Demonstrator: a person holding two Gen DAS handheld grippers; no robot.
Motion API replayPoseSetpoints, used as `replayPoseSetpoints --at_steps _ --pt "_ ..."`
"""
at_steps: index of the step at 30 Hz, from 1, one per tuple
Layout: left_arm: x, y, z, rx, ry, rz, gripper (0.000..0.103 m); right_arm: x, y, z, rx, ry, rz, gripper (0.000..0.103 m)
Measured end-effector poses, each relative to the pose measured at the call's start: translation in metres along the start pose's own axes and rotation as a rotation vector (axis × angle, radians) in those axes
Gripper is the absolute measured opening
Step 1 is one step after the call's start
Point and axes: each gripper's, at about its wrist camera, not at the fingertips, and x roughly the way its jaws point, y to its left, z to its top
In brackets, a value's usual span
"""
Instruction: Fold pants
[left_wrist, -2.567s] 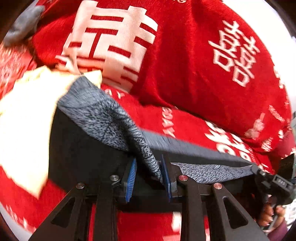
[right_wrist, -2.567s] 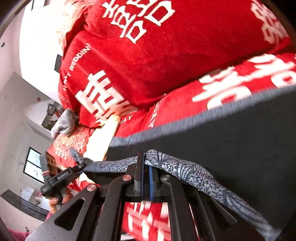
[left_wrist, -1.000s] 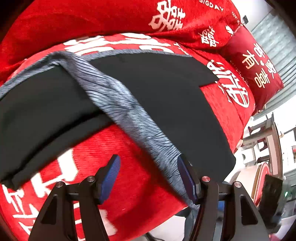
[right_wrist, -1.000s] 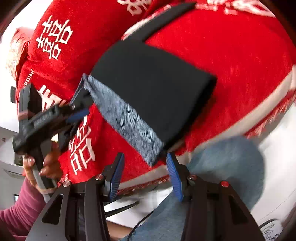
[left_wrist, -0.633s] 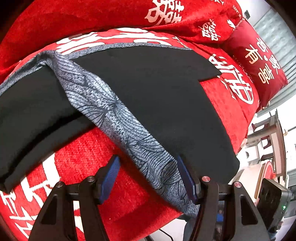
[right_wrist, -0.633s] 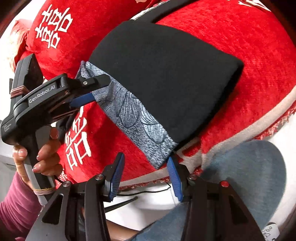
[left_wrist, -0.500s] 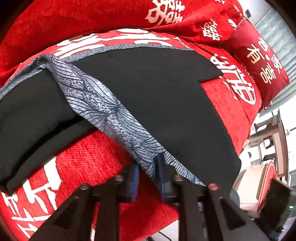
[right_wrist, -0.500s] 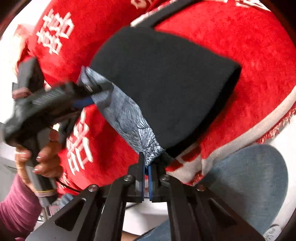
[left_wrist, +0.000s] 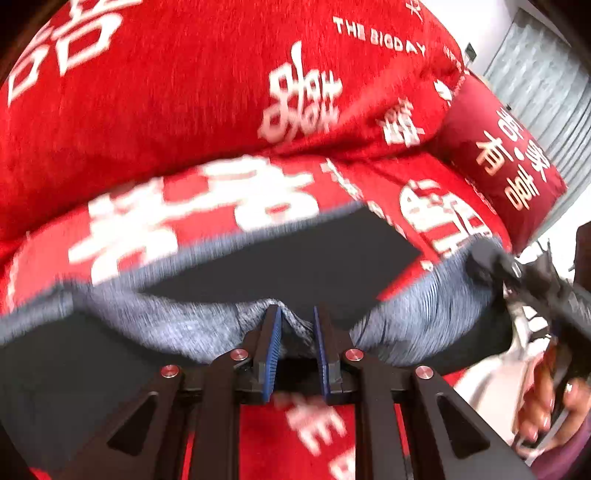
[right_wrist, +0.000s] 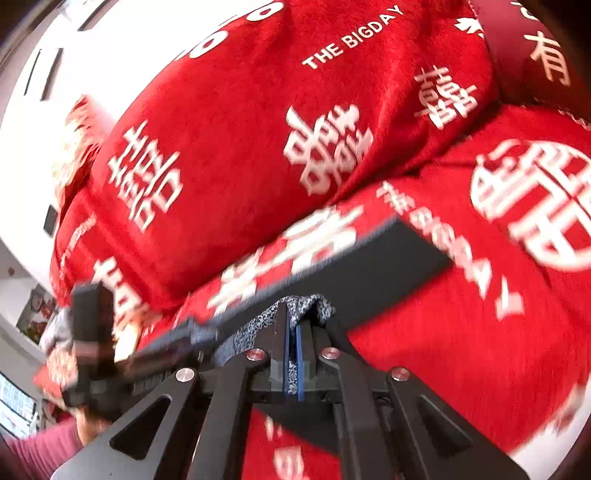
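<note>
Only left view shows person's hand (left_wrist: 546, 413)

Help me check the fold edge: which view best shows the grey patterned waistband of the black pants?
The left wrist view: the grey patterned waistband runs across most of the frame, pinched by the left gripper and, at the right, by the right gripper. The right wrist view shows only a bunched bit at the jaws.

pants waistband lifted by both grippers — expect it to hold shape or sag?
Probably sags: the grey waistband droops in a curve between the left gripper and the right gripper. The black pants likely trail limply, since their far part lies on the red blanket. Probably light: thin pinches carry it.
</note>
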Motion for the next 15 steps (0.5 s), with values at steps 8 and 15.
replayPoseSetpoints --at_steps 8,15 --pt "0.012 0.034 0.025 0.032 -0.052 0.182 0.077 0.105 -0.041 0.076 0.038 0.055 -0.164 0.005" --pt "0.000 0.095 -0.002 -0.009 -0.043 0.290 0.078 0.139 -0.072 0.068 0.110 0.075 -0.199 0.075"
